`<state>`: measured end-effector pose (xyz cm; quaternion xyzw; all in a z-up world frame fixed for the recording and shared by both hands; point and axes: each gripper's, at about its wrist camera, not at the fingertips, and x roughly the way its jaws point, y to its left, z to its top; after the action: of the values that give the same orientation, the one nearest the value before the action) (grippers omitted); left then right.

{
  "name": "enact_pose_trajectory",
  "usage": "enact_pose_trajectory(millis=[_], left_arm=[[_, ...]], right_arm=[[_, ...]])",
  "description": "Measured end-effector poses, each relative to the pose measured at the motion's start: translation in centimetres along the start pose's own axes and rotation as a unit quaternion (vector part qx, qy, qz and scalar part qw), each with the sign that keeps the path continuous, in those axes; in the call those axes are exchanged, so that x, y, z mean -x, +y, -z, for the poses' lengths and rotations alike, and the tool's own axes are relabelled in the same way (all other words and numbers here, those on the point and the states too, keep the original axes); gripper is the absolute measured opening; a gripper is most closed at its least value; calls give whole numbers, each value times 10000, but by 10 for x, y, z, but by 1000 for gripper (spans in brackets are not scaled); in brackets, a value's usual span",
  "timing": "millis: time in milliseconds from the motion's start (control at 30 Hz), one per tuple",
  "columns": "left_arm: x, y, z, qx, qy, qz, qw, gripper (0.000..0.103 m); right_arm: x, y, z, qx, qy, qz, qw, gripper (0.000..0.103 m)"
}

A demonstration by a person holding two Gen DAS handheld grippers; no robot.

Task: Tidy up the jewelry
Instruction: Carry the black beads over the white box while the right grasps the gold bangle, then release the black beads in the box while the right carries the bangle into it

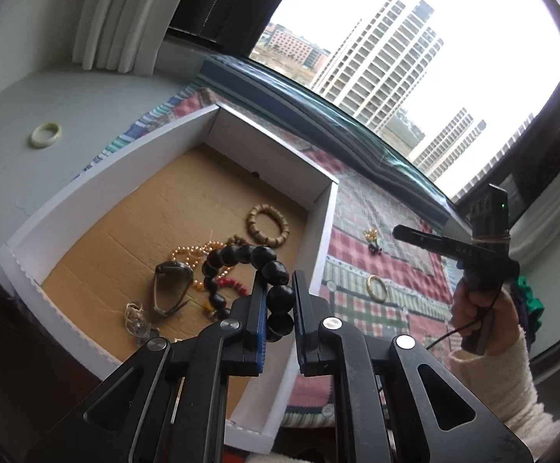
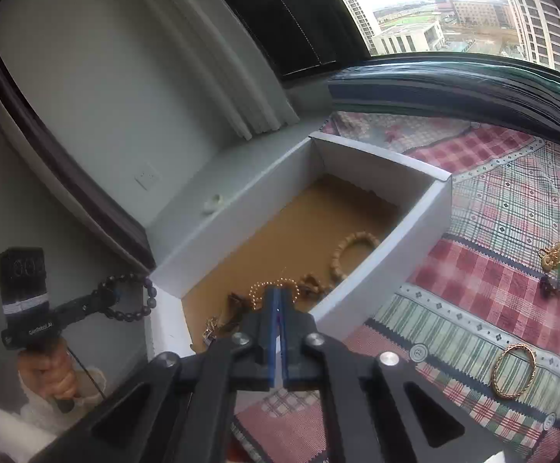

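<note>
- Holding the dark bead bracelet [image 1: 268, 274] in your left gripper [image 1: 280, 289], you've got the strand pinched between the two fingers, with the loop arcing up and left out of the jaws over the white box [image 1: 310, 239].
- From the right wrist view that same bracelet [image 2: 133, 297] hangs off the left gripper's [image 2: 112, 297] tip, just beside the box's [image 2: 395, 239] near left corner.
- Your right gripper [image 2: 278, 297] is fully closed, blue pads pressed together with nothing between them, and it sits just above the box's near edge.
- Inside the box, on the brown cardboard floor: a tan bead bracelet [image 1: 267, 225] toward the far right side, a gold bead strand [image 1: 193, 252], some red beads [image 1: 233, 282] and a dark brown curved piece [image 1: 171, 285], all clumped near the front.
- On the plaid cloth [image 2: 484, 270], well apart from both grippers: a gold bangle [image 2: 513, 371] and, further back, a small gold trinket [image 2: 550, 256] beside a dark one [image 2: 548, 286].
- A pale green ring [image 1: 46, 135] lies on the grey sill, left of the box.
</note>
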<state>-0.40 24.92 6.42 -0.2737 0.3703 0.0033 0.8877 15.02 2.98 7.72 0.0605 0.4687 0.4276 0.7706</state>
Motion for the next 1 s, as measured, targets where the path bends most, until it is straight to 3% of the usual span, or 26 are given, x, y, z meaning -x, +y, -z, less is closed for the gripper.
enact_pose_trajectory(millis=[33, 100, 167, 300, 467, 533, 667, 767, 900, 1000], left_arm=[[-1, 2, 4, -2, 34, 42, 10000, 10], [-3, 2, 9, -53, 88, 126, 9999, 10], [-5, 0, 11, -111, 129, 211, 9996, 10], [-11, -6, 12, -188, 166, 319, 9992, 10], [-12, -18, 15, -345, 267, 387, 9983, 10], [-11, -24, 18, -430, 302, 395, 9978, 10], [-12, -30, 22, -516, 342, 420, 9972, 10], [-10, -28, 20, -482, 296, 388, 9976, 10], [-1, -15, 13, -385, 102, 119, 9991, 10], [-4, 0, 5, -350, 48, -191, 9992, 10]], right_arm=[[-3, -9, -1, -50, 84, 214, 9997, 4], [-3, -41, 2, -257, 303, 722, 9966, 31], [-6, -84, 12, -539, 661, 1279, 9881, 39], [-33, -164, 45, -1020, 1513, 2065, 9613, 39], [-64, -184, 70, -742, 1804, 2489, 9487, 36], [-67, -178, 72, -476, 1789, 2727, 9441, 6], [-45, -160, 68, -646, 1548, 2334, 9578, 5], [-21, -129, 61, -724, 1281, 1745, 9736, 5], [-1, -59, 40, -281, 856, 1089, 9900, 5], [-2, 6, 20, 258, 624, 616, 9958, 5]])
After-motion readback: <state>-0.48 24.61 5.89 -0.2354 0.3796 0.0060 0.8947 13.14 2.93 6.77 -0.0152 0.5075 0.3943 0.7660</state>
